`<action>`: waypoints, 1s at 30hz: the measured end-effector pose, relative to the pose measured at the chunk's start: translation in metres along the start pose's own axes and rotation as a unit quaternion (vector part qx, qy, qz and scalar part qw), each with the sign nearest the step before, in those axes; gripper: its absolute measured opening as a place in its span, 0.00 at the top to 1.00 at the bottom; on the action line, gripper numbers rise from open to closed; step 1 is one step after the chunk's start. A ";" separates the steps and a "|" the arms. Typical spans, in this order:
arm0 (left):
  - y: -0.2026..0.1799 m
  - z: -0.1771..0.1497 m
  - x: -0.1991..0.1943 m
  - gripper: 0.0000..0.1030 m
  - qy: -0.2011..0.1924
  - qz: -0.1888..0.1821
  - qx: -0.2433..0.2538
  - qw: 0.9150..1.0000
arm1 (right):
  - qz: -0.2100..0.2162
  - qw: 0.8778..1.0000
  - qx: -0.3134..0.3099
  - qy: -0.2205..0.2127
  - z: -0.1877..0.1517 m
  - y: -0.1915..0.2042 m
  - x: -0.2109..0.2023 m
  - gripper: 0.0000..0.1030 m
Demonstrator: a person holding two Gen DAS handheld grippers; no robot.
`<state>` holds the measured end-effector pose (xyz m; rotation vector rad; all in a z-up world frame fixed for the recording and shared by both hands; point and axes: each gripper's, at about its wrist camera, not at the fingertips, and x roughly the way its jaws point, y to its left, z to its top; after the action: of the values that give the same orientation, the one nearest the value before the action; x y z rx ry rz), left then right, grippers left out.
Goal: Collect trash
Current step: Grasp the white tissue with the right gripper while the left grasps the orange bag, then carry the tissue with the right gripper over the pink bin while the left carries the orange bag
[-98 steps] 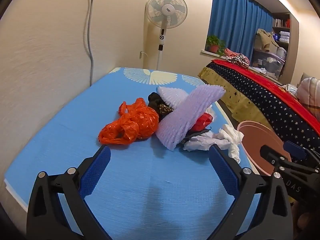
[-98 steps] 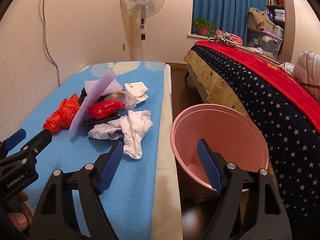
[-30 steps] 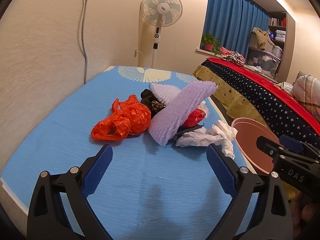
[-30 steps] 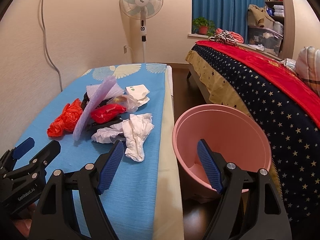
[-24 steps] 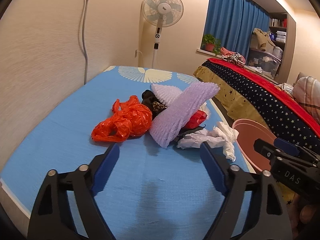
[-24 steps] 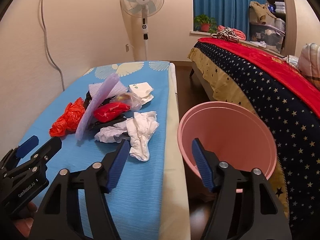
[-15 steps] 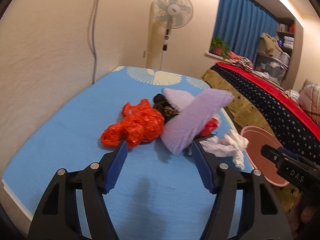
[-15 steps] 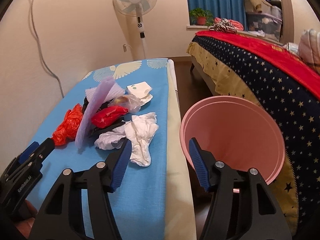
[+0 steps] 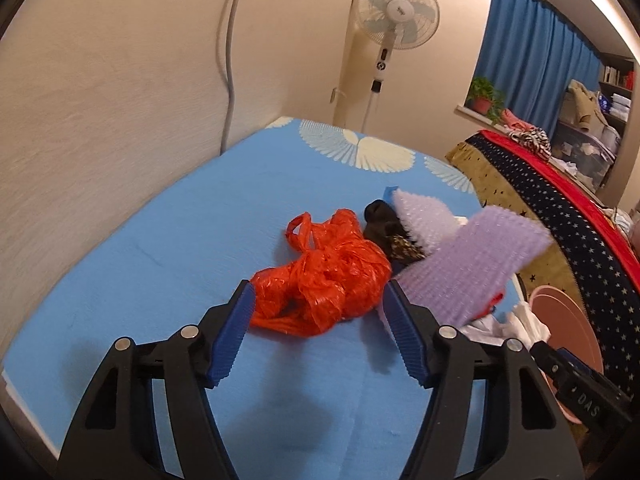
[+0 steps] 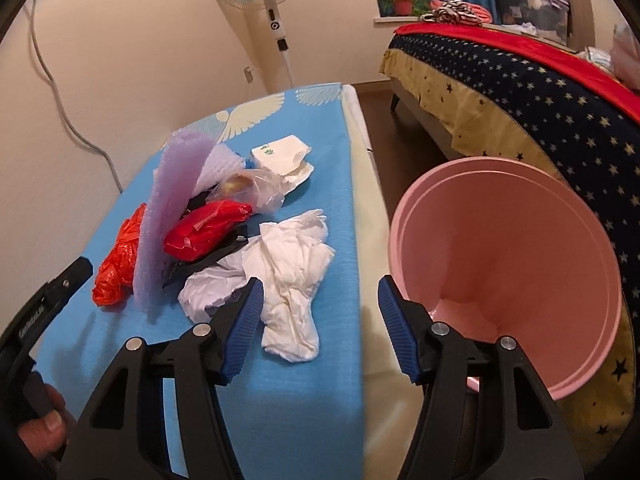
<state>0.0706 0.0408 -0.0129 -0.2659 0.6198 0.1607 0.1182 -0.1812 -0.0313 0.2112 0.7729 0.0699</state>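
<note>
A pile of trash lies on the blue mattress [image 9: 160,248]. An orange plastic bag [image 9: 328,280] sits right in front of my left gripper [image 9: 318,300], whose open fingers frame it from either side. Beside it are a purple foam sheet [image 9: 468,268] and a black scrap [image 9: 380,220]. My right gripper [image 10: 320,284] is open and empty, over the mattress edge beside crumpled white tissue [image 10: 288,268]. A red wrapper [image 10: 204,228], a clear bag [image 10: 256,188] and a white napkin [image 10: 284,152] lie farther back. The pink bin [image 10: 520,264] stands to the right.
A standing fan [image 9: 394,16] and a wall cable [image 9: 228,56] are behind the mattress. A bed with a star-pattern cover [image 10: 540,80] runs along the right, with a strip of floor [image 10: 376,96] between. The other gripper shows at the left edge of the right wrist view [image 10: 44,304].
Both grippers have narrowed their openings and moved forward. The left one has closed in on the orange bag; the right one has come closer to the white tissue and the bin.
</note>
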 end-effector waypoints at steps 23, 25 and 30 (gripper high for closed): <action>0.010 0.007 0.004 0.83 0.017 -0.007 -0.004 1.000 | 0.030 0.999 -0.012 0.004 0.003 0.000 -0.008 0.95; 0.011 0.007 -0.004 0.83 0.012 -0.009 -0.003 1.000 | 0.030 0.999 -0.012 -0.004 0.004 0.000 -0.018 0.95; 0.013 0.007 -0.027 0.83 -0.005 -0.015 -0.003 1.000 | 0.028 0.999 -0.019 -0.026 0.002 0.000 -0.046 0.95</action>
<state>0.0496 0.0538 0.0062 -0.2790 0.6048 0.1347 0.0870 -0.1880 0.0015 0.1972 0.7140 0.1312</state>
